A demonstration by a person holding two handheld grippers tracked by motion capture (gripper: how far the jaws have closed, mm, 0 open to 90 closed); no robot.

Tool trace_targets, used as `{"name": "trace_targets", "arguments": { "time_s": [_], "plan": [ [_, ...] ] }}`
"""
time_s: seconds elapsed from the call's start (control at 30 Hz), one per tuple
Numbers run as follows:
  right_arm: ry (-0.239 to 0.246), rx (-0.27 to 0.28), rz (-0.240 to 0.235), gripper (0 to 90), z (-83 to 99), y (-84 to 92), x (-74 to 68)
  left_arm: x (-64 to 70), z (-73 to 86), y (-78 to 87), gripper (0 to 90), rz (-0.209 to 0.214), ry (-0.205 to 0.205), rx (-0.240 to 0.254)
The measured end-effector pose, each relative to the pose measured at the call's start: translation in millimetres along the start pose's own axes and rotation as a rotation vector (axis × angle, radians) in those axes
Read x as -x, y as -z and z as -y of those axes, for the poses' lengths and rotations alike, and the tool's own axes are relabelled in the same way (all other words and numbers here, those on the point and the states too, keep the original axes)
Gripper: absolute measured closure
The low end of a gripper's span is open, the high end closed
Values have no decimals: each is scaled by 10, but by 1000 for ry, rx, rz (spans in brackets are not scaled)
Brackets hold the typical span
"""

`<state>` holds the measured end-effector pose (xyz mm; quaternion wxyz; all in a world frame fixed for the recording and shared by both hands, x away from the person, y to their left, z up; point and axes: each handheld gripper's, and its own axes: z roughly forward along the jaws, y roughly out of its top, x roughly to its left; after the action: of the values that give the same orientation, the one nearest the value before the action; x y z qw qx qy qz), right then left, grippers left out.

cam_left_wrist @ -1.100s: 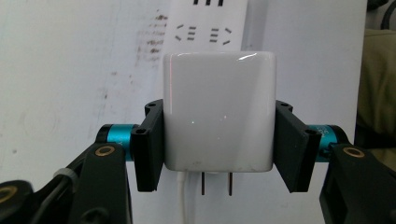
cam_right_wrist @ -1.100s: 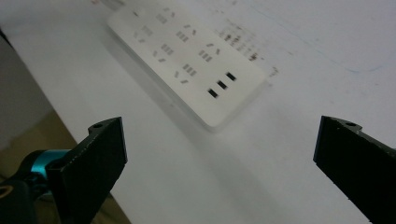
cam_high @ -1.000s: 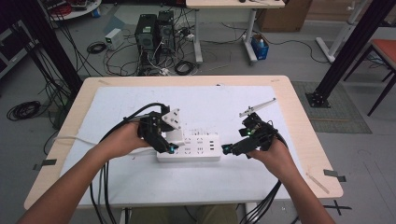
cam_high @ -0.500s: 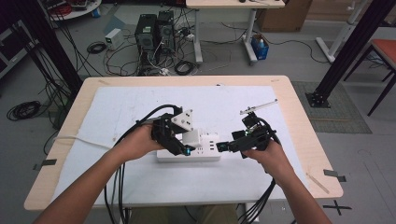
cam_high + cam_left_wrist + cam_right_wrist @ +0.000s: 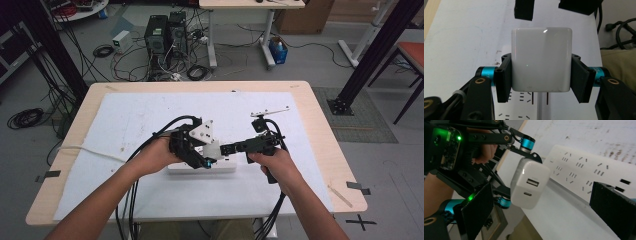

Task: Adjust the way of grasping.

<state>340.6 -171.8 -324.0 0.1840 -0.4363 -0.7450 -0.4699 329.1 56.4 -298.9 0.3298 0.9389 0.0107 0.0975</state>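
A white USB charger [image 5: 541, 60] with two ports on its end face [image 5: 530, 183] hangs between the jaws of my left gripper [image 5: 541, 80], which is shut on its two sides. Its prongs point down at a white power strip [image 5: 524, 110] lying on the mat [image 5: 200, 169]. In the high view the left gripper [image 5: 205, 157] sits over the strip's middle with the charger [image 5: 212, 149] in it. My right gripper [image 5: 230, 148] points left at the charger. It stands open [image 5: 544, 212], with one pad on each side of the charger and clear of it.
The power strip [image 5: 594, 170] rests on a white mat [image 5: 150, 115] covering a wooden table [image 5: 75, 130]. The strip's white cord [image 5: 90, 150] runs off to the left. A thin metal bar [image 5: 270, 112] lies at the back right. Black cables [image 5: 127, 210] trail over the front edge.
My left gripper has carried the charger to the right, over the power strip. The right gripper's jaws have swung left and come close to the charger.
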Motion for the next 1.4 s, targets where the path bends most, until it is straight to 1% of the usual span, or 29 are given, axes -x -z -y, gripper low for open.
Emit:
{"name": "trace_targets", "arguments": {
  "time_s": [0.1,0.17,0.23,0.27,0.3,0.33,0.4,0.47,0.5,0.57,0.6,0.67,0.8,0.87,0.97,1.07,1.2,1.23,1.33,1.4],
  "plan": [
    [-7,5,-10,51,-7,-25,5,4,-14,-11,425,-3,-5,7],
    [-31,9,-27,68,-13,-57,15,11,-33,-17,425,-5,-10,12],
    [-37,6,-35,68,-15,-66,22,11,-33,-17,425,-5,-10,12],
    [-37,6,-35,77,-15,-66,22,14,-51,-27,425,-7,-17,15],
    [-53,1,-44,100,-18,-95,39,16,-57,-30,425,-8,-19,12],
    [-57,3,-56,167,-15,-104,45,20,-61,-35,425,-10,-17,15],
    [-78,7,-80,172,-12,-126,60,19,-70,-43,425,-11,-22,15],
    [-101,10,-81,175,-10,-144,78,22,-74,-51,425,-12,-23,14],
    [-117,11,-89,178,-9,-154,93,22,-74,-53,425,-15,-26,13],
    [-144,18,-119,229,-3,-166,124,20,-72,-51,424,-18,-30,10],
    [-148,23,-127,251,-1,-167,136,20,-71,-50,424,-21,-31,8],
    [-162,20,-139,259,-1,-172,141,19,-68,-48,425,-22,-26,10],
    [-168,5,-142,288,0,-200,143,16,-65,-51,425,-26,-24,9],
    [-174,4,-146,333,0,-214,137,18,-68,-57,425,-27,-28,5],
    [-187,-8,-147,362,-4,-235,134,24,-73,-65,424,-29,-32,5],
    [-197,-9,-149,427,1,-247,139,27,-76,-64,424,-32,-35,4],
    [-215,5,-147,467,2,-240,153,30,-73,-63,424,-38,-42,-2],
    [-221,5,-153,475,2,-239,156,32,-74,-64,425,-41,-44,-3],
    [-224,-8,-160,499,7,-249,157,40,-82,-73,424,-44,-49,2],
    [-234,-15,-164,550,12,-258,158,45,-88,-82,425,-46,-55,-4]
  ]
}}
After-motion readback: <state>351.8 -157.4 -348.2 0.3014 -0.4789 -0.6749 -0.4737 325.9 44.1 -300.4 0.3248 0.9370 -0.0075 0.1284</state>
